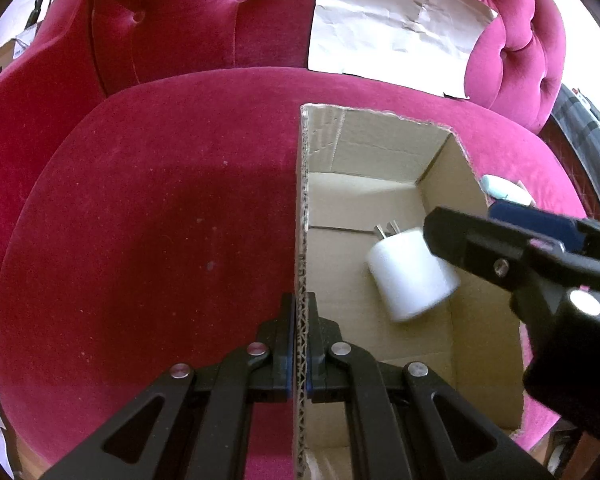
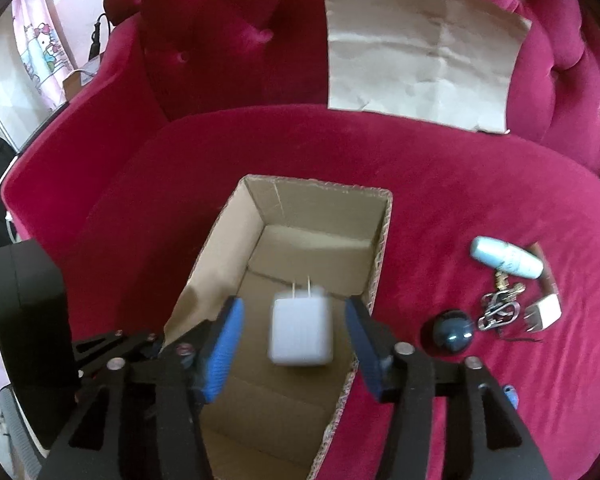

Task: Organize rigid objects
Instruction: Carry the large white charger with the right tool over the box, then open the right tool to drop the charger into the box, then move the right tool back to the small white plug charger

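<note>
On the sofa seat: open brown cardboard box [image 2: 260, 208], left gripper [image 1: 301, 344] clamped on its wall.
Right gripper [image 2: 294, 336]: jaws apart, empty.
White plug-in charger cube [image 2: 301, 330]: inside box.
Next: probably the dark ball [image 2: 452, 332], near the seat's right edge.

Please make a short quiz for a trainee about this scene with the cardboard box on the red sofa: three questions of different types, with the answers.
1. True or false: the left gripper is shut on a wall of the cardboard box.
2. Multiple choice: where is the white plug adapter? A) on the sofa cushion outside the box; B) over the inside of the box, between the open fingers of the right gripper, untouched by them; C) on the paper sheet.
3. Fill in: the dark ball lies on the red sofa to the ____ of the box in the right wrist view.

Key: 1 true; 2 B; 3 right.
</note>
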A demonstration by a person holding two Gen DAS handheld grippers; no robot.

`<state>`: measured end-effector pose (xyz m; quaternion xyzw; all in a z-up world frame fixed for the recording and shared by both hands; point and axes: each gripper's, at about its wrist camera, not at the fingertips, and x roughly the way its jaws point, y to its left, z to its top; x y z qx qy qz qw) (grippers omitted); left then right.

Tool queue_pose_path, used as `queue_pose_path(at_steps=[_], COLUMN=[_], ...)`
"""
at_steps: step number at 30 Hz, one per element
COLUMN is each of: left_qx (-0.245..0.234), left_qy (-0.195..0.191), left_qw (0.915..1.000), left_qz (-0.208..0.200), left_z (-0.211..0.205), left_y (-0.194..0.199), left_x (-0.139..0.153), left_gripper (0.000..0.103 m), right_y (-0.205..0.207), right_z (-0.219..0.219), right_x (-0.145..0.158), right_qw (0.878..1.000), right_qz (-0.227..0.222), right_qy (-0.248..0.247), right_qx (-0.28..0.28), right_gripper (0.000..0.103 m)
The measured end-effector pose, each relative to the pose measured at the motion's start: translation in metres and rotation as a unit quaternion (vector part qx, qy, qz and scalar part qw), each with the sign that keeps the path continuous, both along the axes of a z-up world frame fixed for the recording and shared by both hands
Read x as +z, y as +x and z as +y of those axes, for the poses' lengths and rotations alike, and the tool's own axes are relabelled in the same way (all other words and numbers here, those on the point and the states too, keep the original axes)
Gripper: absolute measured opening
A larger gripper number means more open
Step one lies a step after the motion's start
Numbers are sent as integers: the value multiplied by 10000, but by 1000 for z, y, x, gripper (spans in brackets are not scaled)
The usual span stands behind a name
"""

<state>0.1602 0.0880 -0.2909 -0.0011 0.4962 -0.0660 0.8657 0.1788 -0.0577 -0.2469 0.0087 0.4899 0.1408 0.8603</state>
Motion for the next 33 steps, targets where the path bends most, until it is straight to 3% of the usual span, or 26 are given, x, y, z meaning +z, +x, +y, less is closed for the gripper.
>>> queue_pose_path(at_steps=[4, 8, 20, 33], left_qx=[7, 22, 16, 21], left_qy=[-5, -18, -9, -4], left_qw=[10000, 10000, 10000, 10000], left_qz=[15, 23, 28, 26], left_z=[0, 1, 2, 1], left_y=[0, 0, 2, 2], left_x=[0, 0, -1, 0], left_gripper=[3, 3, 3, 3], right_y=[1, 3, 1, 5], right_z=[-4, -11, -26, -83], right_x=[3, 2, 4, 9], right_qw=[9994, 9992, 9990, 9943], right_qz=[-142, -128, -117, -69], right_qy=[-273, -301, -227, -314], right_qx=[-133, -238, -379, -1017], right_gripper=[84, 97, 101, 101])
